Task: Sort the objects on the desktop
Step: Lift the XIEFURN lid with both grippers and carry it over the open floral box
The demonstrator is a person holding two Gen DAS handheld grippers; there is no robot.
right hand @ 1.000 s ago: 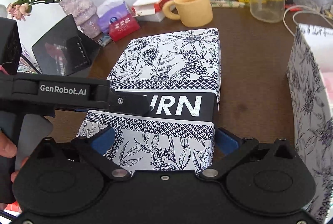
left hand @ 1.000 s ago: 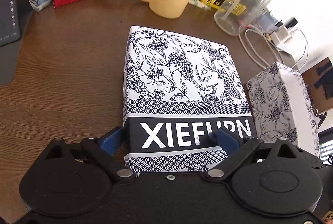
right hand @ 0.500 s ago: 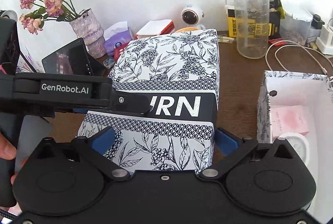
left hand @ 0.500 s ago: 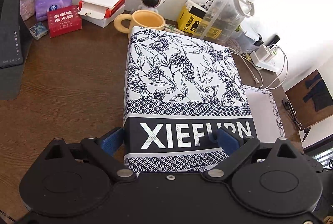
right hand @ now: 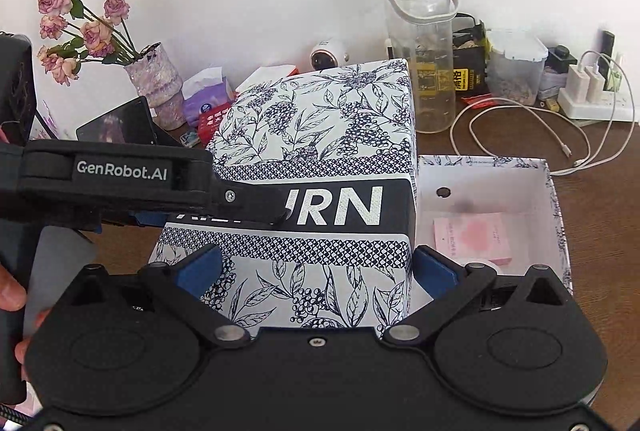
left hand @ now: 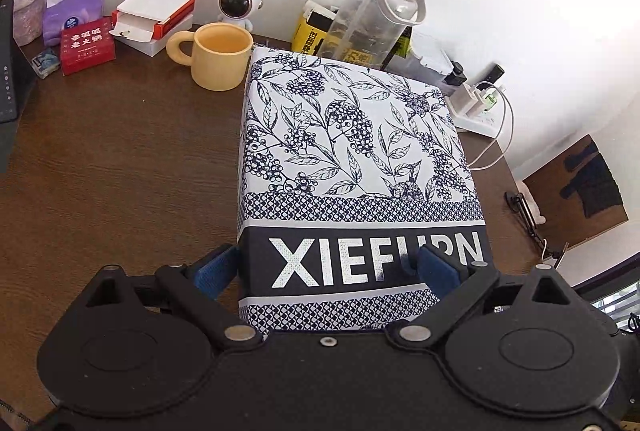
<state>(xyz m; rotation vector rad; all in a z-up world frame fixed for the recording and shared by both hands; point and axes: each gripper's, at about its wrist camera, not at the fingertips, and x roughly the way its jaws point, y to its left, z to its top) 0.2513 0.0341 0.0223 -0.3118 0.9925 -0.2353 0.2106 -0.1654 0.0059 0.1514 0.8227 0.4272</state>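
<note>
The printed box lid point(left hand: 360, 167), white with dark blue berry sprigs and a XIEFURN band, has come up off the tabletop point(left hand: 120, 159) over the last second: a second ago it lay flat on the wood, and now in the right wrist view it hangs in the centre of the frame with the open box base point(right hand: 556, 199) exposed to its lower right. Both tools hold it. The left gripper point(left hand: 326, 269) has its blue fingers point(left hand: 436, 265) pinching the near edge of the lid across the lettered band, and the right gripper point(right hand: 316, 271) clamps the lid's near end between its own blue fingers point(right hand: 434, 271). The base, matching in pattern, has swung from the right edge of the frame into plain sight, with a pink card point(right hand: 472, 239) lying inside it. The yellow mug point(left hand: 218, 55) and the clear water bottle point(right hand: 420, 59) stand behind, along the upper part of the frame. My reading is that the lid is being carried over to close the base; it must shift right and settle squarely over the rim.
</note>
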